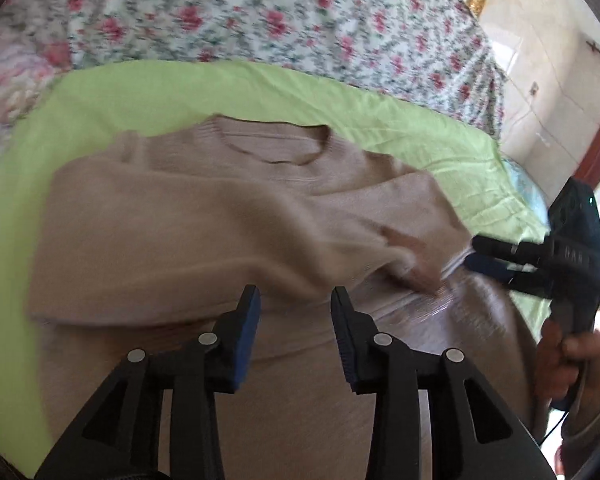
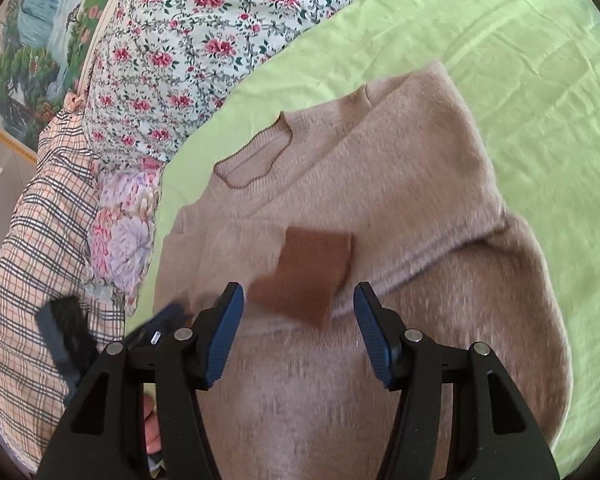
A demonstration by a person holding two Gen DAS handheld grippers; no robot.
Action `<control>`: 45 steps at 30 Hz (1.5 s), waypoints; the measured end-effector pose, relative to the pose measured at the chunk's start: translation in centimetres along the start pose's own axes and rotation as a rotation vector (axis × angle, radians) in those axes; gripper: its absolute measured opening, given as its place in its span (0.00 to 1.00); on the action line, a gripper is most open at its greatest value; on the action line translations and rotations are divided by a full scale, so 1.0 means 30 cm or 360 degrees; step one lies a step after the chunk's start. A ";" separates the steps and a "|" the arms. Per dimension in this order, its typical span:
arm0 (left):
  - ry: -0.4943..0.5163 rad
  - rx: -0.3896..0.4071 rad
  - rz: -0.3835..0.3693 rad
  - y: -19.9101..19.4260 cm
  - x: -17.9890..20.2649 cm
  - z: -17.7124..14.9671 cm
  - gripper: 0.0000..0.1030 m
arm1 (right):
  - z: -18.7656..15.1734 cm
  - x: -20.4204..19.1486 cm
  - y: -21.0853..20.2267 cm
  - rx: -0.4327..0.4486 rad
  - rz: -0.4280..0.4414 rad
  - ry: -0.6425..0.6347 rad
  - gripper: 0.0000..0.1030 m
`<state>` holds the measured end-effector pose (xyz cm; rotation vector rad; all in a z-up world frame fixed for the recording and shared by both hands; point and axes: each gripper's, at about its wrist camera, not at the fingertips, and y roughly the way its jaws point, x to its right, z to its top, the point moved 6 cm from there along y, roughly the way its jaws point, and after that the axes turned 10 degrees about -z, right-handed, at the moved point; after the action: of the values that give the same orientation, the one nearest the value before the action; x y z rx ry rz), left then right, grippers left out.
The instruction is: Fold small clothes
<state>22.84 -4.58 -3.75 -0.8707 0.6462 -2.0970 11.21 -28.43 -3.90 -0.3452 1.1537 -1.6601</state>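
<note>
So there's a beige sweater (image 1: 188,216) spread out on a lime green sheet (image 1: 400,128), neckline pointing away from both cameras, with a floral bedspread (image 1: 260,12) past the sheet.

Going left to right in the left wrist view: the left sleeve is folded in across the chest, and the left gripper (image 1: 295,300) hovers over the lower body of the sweater with its fingers (image 1: 249,312) clearly apart, nothing between them, knit showing in the gap. Further right, the right gripper (image 1: 476,254) sits at the sweater's right edge, just beside the cuff of the other sleeve. It's blurry there, so I can't tell from that view whether it's touching the knit.

In the right wrist view, a plaid cloth (image 2: 32,280) lies far left, then the floral bedding, then the sweater. The right gripper's fingers (image 2: 230,312) are wide apart here too, and a darker brown cuff (image 2: 308,272) lies just ahead of the gap between them, on top of the sweater, not pinched.
</note>
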 end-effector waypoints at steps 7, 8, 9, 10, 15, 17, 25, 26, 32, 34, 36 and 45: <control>-0.0289 -0.0041 0.0543 -0.133 -0.409 -0.088 0.39 | 0.013 -0.017 0.182 -0.0227 -0.0123 -0.0154 0.62; -0.0324 -0.0050 0.0551 -0.130 -0.443 -0.092 0.39 | 0.009 -0.035 0.201 -0.0242 -0.0115 -0.0194 0.62; -0.0336 -0.0064 0.0540 -0.119 -0.461 -0.092 0.40 | 0.010 -0.054 0.214 -0.0242 -0.0121 -0.0231 0.60; -0.0332 -0.0083 0.0538 -0.107 -0.474 -0.087 0.41 | 0.013 -0.075 0.221 -0.0240 -0.0115 -0.0268 0.34; -0.0354 -0.0048 0.0614 -0.082 -0.532 -0.025 0.42 | 0.153 -0.170 0.045 0.0083 -0.0040 -0.0331 0.10; -0.0390 -0.0014 0.0617 -0.088 -0.538 -0.015 0.42 | 0.213 -0.169 -0.080 0.0273 -0.0005 -0.0315 0.10; -0.0460 0.0212 0.0702 -0.165 -0.496 -0.034 0.30 | 0.156 -0.002 0.036 0.0064 -0.0198 -0.0338 0.10; -0.0517 0.0261 0.0688 -0.188 -0.504 -0.040 0.30 | 0.134 -0.002 0.062 0.0038 -0.0210 -0.0355 0.10; -0.0627 0.0190 0.0582 -0.199 -0.539 -0.102 0.30 | 0.073 0.029 0.130 -0.0034 -0.0235 -0.0399 0.10; -0.0558 0.0147 0.0464 -0.222 -0.515 -0.106 0.30 | 0.069 0.042 0.125 -0.0046 -0.0224 -0.0402 0.10; -0.0546 0.0163 0.0352 -0.255 -0.508 -0.095 0.36 | 0.068 0.040 0.122 -0.0049 -0.0214 -0.0418 0.10; -0.0573 0.0013 0.0283 -0.124 -0.680 0.052 0.65 | 0.079 0.007 0.137 -0.0040 -0.0263 -0.0463 0.10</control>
<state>32.07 13.62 -7.74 -1.1097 0.5017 -1.7265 15.16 -29.84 -6.13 -0.6897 0.9483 -1.6723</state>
